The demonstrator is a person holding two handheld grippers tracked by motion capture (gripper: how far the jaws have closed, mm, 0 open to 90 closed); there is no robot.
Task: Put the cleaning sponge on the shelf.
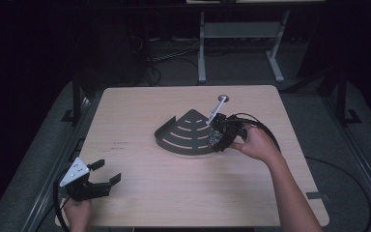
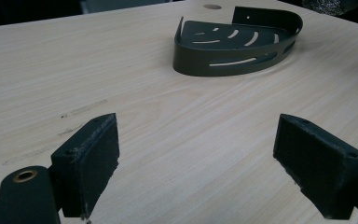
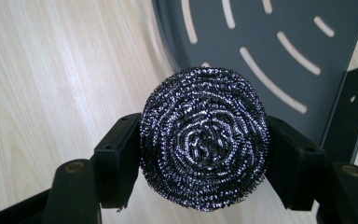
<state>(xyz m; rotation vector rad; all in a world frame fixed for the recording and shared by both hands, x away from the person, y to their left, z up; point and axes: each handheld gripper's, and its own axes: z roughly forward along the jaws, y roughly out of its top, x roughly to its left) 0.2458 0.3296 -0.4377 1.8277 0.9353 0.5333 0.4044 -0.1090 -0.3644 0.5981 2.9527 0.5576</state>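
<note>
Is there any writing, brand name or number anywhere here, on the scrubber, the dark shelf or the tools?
None can be read.
Table top: a few faint dark marks near its left side, too small and blurred to tell whether they are letters.
Steel wool scrubber, held in the right tool: no label.
Dark slotted corner shelf: no writing.
Left tool: no print on it.

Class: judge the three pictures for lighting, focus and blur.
High view: table lit, surroundings nearly black. Left gripper view: fingers soft, tray sharper. Right gripper view: steel scourer crisp with glints, tray behind slightly soft.
</note>
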